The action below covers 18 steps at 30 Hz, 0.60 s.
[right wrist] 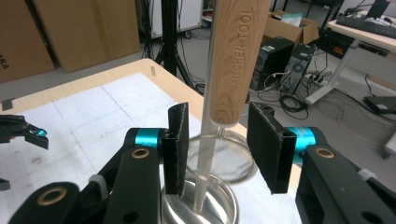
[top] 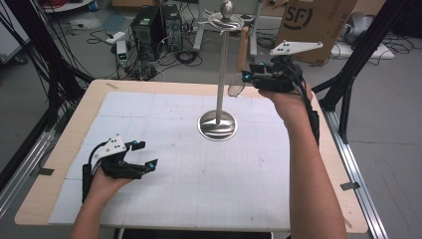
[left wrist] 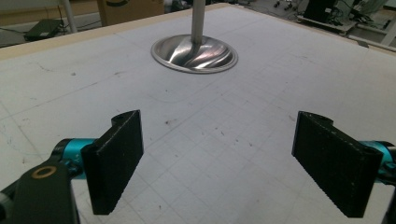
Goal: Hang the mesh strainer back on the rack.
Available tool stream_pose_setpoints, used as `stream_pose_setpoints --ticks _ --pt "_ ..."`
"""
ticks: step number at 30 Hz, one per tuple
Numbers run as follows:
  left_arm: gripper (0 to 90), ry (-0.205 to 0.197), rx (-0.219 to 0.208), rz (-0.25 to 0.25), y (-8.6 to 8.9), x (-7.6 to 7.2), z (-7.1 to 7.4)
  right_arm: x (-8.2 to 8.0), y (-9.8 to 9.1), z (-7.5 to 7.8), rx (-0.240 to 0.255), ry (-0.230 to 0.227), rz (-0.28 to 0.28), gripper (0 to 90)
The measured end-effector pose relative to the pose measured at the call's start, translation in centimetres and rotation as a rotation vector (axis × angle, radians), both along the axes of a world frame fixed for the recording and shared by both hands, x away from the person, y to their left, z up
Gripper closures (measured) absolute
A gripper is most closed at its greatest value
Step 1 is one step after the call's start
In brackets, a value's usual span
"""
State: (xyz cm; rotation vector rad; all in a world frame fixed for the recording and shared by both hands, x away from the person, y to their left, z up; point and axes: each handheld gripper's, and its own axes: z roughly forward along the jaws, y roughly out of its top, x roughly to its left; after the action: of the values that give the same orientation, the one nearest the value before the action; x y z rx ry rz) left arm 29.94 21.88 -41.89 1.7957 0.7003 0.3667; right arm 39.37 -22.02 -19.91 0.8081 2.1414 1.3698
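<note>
A steel stand has a round base [top: 217,125] [left wrist: 194,53] and a tall pole [top: 221,74] topped with hooks. From the top hangs a kitchen tool with a wooden handle [top: 242,50] [right wrist: 238,60] and a wire ring [top: 235,88] [right wrist: 224,158] at its low end. My right gripper [top: 251,72] [right wrist: 218,144] is raised at the tool and open, with the handle's lower end between or just past the jaws and a gap on each side. My left gripper [top: 147,154] [left wrist: 219,163] rests low over the table's front left, open and holding nothing.
A white gridded mat [top: 199,174] covers the wooden table [top: 54,164]. Beyond the far edge are computer towers [top: 149,30], cables and a cardboard box [top: 313,25]. Black frame legs [top: 348,74] stand at the right.
</note>
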Motion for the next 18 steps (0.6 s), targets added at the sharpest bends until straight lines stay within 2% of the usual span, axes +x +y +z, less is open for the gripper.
stream_pose_setpoints --ticks 5,13,18 --pt "17.1 -0.002 0.005 -0.002 0.0 0.0 0.0 -0.7 -0.6 -0.3 0.010 -0.007 0.014 56.5" --pt "17.1 0.001 0.004 -0.007 -0.1 0.0 0.0 -1.7 -2.6 -1.7 0.058 -0.009 0.012 55.6" --pt "17.1 0.005 0.001 -0.006 -0.2 -0.1 0.0 -2.3 -3.6 -2.7 0.057 -0.002 0.015 55.5"
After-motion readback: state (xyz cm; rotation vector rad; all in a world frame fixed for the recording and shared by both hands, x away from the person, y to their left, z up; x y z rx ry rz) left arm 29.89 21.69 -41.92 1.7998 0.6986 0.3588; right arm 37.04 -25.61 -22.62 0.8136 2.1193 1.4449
